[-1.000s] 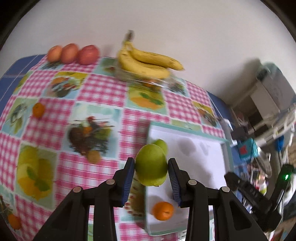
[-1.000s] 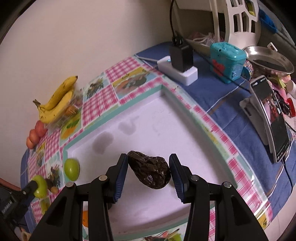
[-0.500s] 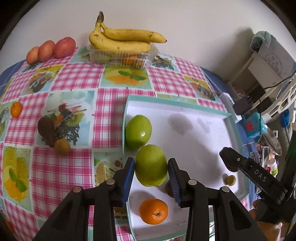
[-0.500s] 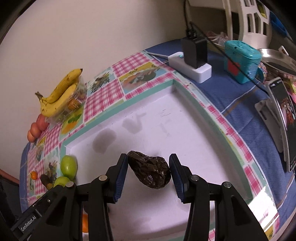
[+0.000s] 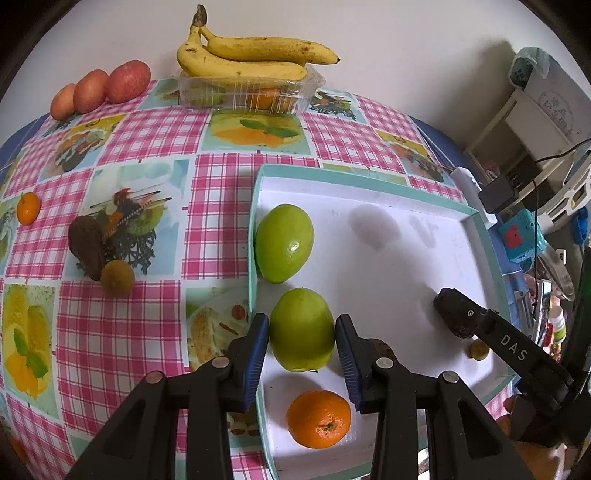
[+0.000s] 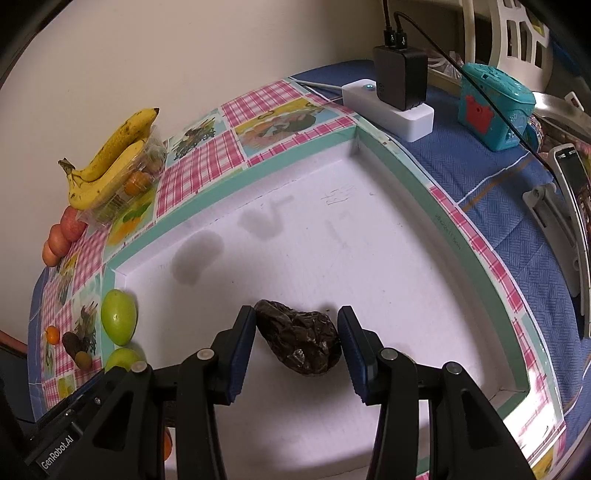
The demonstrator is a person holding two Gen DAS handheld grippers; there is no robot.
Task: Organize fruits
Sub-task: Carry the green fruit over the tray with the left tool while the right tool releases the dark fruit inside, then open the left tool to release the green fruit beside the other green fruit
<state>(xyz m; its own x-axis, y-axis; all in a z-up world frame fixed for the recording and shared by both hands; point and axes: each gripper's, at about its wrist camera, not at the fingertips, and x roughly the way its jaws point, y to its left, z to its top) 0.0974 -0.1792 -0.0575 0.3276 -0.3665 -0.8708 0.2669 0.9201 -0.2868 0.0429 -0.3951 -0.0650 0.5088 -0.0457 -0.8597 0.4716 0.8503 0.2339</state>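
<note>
Fruit (image 5: 380, 345) half-hidden behind left tool (image 5: 301, 341)

Plain cream wall (image 5: 369, 33), blue cloth (image 6: 517, 221), perhaps white shelving (image 5: 532, 122) beside it

Brown fruit (image 5: 380, 345) mostly behind left jaws

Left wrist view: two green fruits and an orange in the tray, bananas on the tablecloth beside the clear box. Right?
Not quite. In the left wrist view the bananas lie on top of the clear box, not beside it. Two green fruits and the orange are in the tray.
</note>
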